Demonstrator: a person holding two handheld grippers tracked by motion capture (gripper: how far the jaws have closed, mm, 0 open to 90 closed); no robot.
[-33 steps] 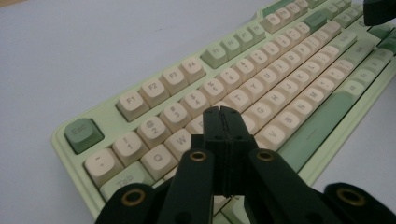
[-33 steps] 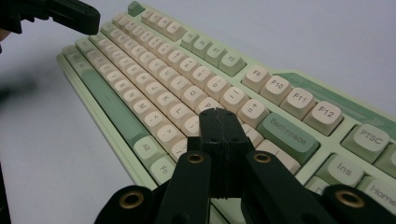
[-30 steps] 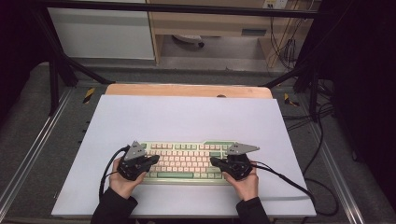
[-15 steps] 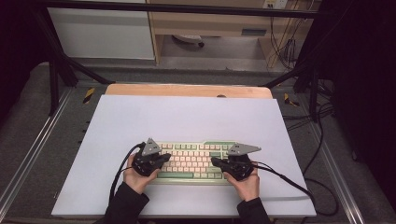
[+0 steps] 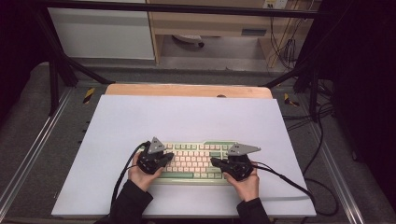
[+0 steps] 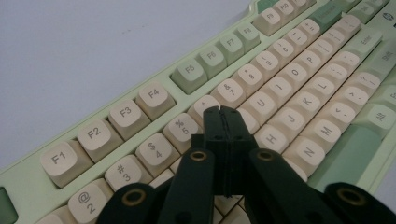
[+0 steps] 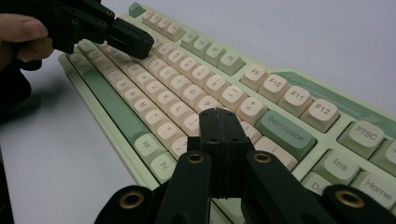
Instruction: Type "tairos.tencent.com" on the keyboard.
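Typing step: my left hand-held gripper [image 6: 224, 114] and right hand-held gripper [image 7: 219, 116], both clamped shut and empty, hover over the pale-green plastic keyboard with cream keys [image 5: 198, 158], left tip toward ten o'clock; next, a straight-down tap on one key.

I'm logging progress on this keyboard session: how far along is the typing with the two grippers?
Done: both grippers are shut into single tips and set over the keyboard. In hand: the left gripper hangs above the keys near 5 and 6, and the right gripper is above the keys left of Backspace. Whether either tip touches a key cannot be told. Left: the actual key presses; nothing shows which keys were pressed.
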